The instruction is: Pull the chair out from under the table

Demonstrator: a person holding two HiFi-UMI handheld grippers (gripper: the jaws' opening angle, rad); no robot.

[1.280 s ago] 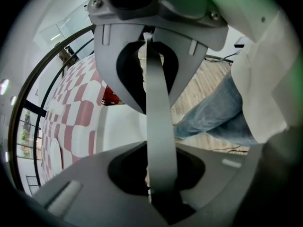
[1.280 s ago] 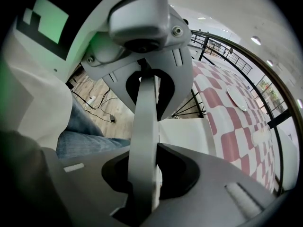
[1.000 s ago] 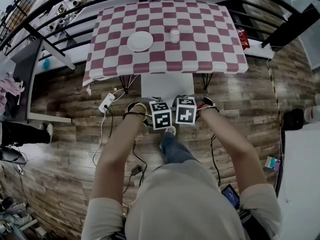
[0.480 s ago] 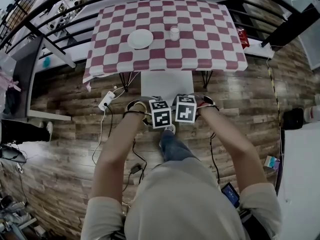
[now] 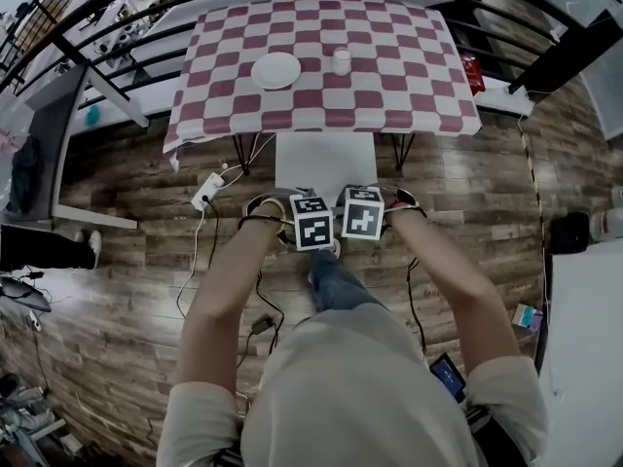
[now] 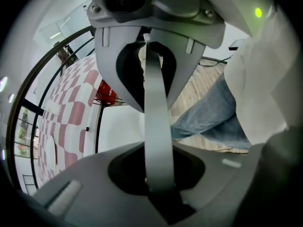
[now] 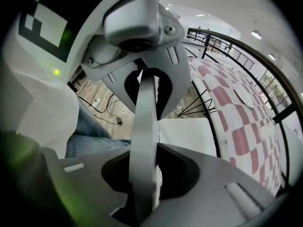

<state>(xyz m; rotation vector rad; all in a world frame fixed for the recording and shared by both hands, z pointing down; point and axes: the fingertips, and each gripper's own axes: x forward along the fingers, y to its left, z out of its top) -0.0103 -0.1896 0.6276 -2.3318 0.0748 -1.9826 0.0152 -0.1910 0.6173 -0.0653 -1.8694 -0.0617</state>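
Observation:
The white chair's seat (image 5: 324,159) sticks out from under the table with the red-and-white checked cloth (image 5: 389,76). My left gripper (image 5: 313,224) and right gripper (image 5: 361,212) sit side by side at the chair's near edge, pointing steeply down. In the left gripper view the thin pale top edge of the chair back (image 6: 157,141) runs between the jaws of the left gripper (image 6: 154,74), which are shut on it. The right gripper (image 7: 147,86) clamps the same chair back (image 7: 142,164). The seat (image 7: 184,129) shows beyond. From the head view the fingertips are hidden under the marker cubes.
A white plate (image 5: 275,70) and a small cup (image 5: 342,61) stand on the table. A power strip (image 5: 206,192) with cables lies on the wood floor left of the chair. A black railing (image 5: 117,8) curves behind the table. The person's jeans leg (image 5: 336,280) is just behind the grippers.
More of the white seat shows in front of the tablecloth's edge than before; the chair has come a little way out toward me with both grippers still on its back.

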